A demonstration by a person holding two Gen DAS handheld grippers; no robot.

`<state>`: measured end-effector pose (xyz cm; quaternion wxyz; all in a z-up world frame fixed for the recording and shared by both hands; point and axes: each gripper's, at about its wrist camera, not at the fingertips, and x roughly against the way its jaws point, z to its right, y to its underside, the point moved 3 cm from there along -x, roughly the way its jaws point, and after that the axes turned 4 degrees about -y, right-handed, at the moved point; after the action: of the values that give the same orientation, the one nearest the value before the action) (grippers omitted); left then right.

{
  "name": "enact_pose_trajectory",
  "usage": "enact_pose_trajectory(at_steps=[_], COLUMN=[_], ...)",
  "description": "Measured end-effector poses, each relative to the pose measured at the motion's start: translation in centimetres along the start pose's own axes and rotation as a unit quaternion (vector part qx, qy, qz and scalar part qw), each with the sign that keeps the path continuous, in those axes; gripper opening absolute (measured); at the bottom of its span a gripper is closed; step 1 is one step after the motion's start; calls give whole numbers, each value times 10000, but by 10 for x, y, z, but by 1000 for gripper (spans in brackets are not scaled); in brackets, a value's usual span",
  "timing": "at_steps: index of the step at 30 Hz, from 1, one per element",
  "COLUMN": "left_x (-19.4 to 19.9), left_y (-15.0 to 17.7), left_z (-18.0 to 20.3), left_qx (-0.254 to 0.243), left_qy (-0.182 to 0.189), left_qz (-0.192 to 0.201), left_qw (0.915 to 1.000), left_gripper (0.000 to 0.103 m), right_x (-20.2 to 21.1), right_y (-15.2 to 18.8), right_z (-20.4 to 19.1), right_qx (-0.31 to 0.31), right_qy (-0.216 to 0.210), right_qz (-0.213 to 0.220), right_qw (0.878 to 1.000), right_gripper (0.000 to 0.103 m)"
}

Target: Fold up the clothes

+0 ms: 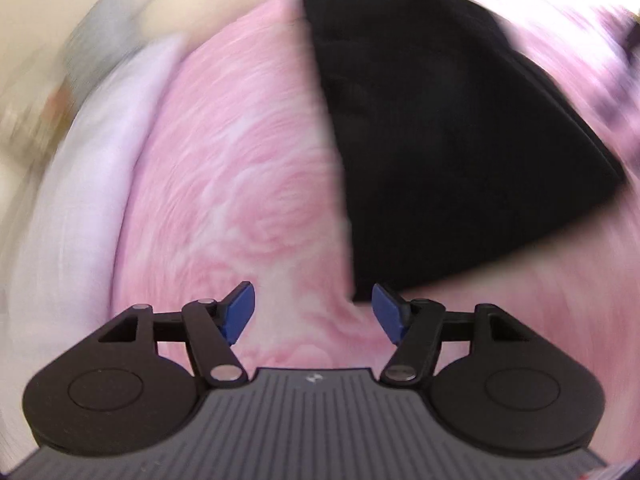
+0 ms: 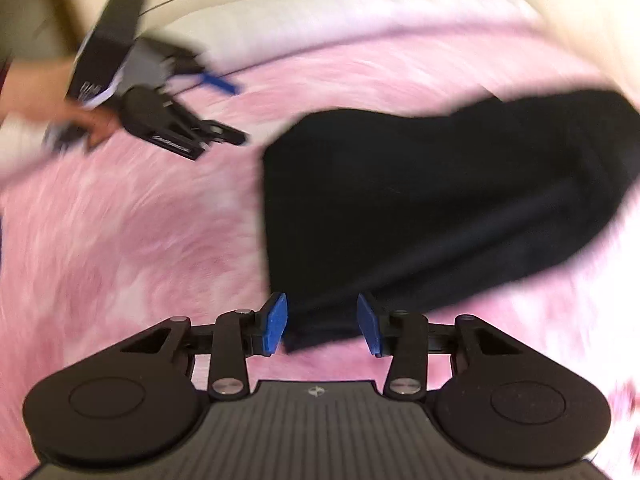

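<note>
A pink bedspread (image 1: 248,208) with a pale swirled pattern fills both views, and everything else is placed against it. On it lies the black garment (image 1: 432,152), folded into a thick, roughly triangular bundle; in the left wrist view it sits beyond and to the right of the fingers, with one corner reaching down near the right blue pad. A white band of bedding (image 1: 92,184) runs along the spread's left edge there, seen only in that view. The right wrist view shows a cream surface (image 2: 320,12) beyond the spread's far edge and, at upper left over the spread, the left gripper (image 2: 224,112), held in a person's hand (image 2: 80,116) and blurred by motion. The left gripper's jaws stand spread wide, holding nothing. The right gripper (image 2: 322,326) is also spread, its blue pads (image 2: 276,324) flanking the near corner of the garment without closing on it
</note>
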<state>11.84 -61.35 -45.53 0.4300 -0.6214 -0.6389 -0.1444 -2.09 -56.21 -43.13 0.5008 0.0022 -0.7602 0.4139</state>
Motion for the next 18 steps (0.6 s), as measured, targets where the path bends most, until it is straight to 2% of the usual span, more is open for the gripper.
enact_pose_trajectory(at_steps=[3,5,7,9,13,15,18], left_x=[4,-2,-15,-27,-43,-47,-57], left_y=[0,0,-3,-5,-7,-8,-10], left_z=[20,39,47,50,45,44,40], left_qx=[-798,-1364,-1720,-2126,-2831,-3105,-3136], left_qy=[-19,33,9,-134,-319,-348,-278], left_qz=[164,293,390,494,686,703,554], left_qw=[9967,9902,9843,9758,9561,9473,9475], left_gripper=[63,63,63,65,67,62,52], right_x=[-22,-41,-49,-46,-42,-43,-46], right_y=[-2,7,15,21,30,29,30], right_z=[-25,-35,-40,-43,-48,-49,-51], right_qx=[902,1438,2026,2471,2846,2861,2890], right_qy=[105,268,639,920,1202,1276,1341], right_qz=[-27,-302,-435,-422,-655,-736,-831], right_qw=[9959,9888,9762,9637,9488,9468,9442], right_gripper=[44,44,39,40,40,41,42])
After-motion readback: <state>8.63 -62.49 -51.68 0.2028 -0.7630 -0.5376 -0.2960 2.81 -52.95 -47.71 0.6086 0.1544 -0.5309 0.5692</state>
